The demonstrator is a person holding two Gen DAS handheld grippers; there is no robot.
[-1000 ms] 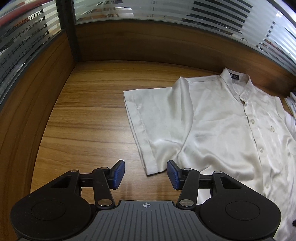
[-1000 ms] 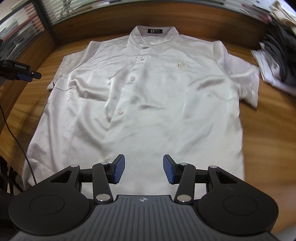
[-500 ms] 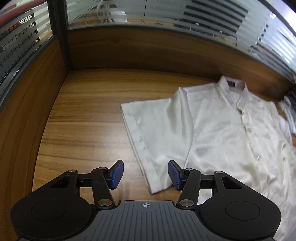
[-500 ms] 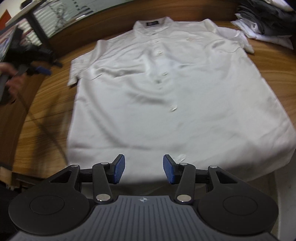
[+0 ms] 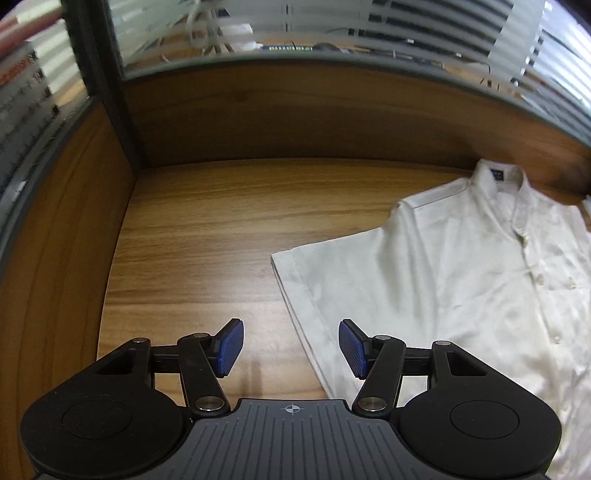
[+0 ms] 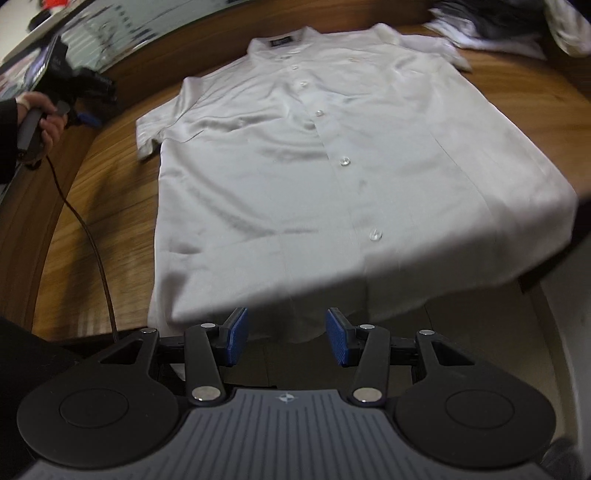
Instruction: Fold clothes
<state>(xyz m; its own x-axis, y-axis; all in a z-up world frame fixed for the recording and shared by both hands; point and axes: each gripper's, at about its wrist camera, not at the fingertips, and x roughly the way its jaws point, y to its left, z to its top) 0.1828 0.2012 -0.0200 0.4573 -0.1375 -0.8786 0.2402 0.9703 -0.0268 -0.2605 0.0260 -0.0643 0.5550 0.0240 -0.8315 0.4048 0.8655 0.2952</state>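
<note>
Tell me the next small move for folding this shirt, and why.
Probably bring the left gripper over the sleeve edge and close on it. The white shirt lies flat and buttoned on the table, nothing is folded yet, and both grippers are empty. The sleeve hem already runs just ahead of the left fingers.

White shirt [image 6: 295, 147], brown wood-grain table [image 5: 221, 240], blue pads [image 5: 229, 347], perhaps dark clothes [image 6: 491, 18].

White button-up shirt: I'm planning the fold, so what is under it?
The white button-up shirt lies spread flat on the wooden table; its hem overhangs the near edge. Anything beneath the fabric is covered and cannot be seen.
</note>
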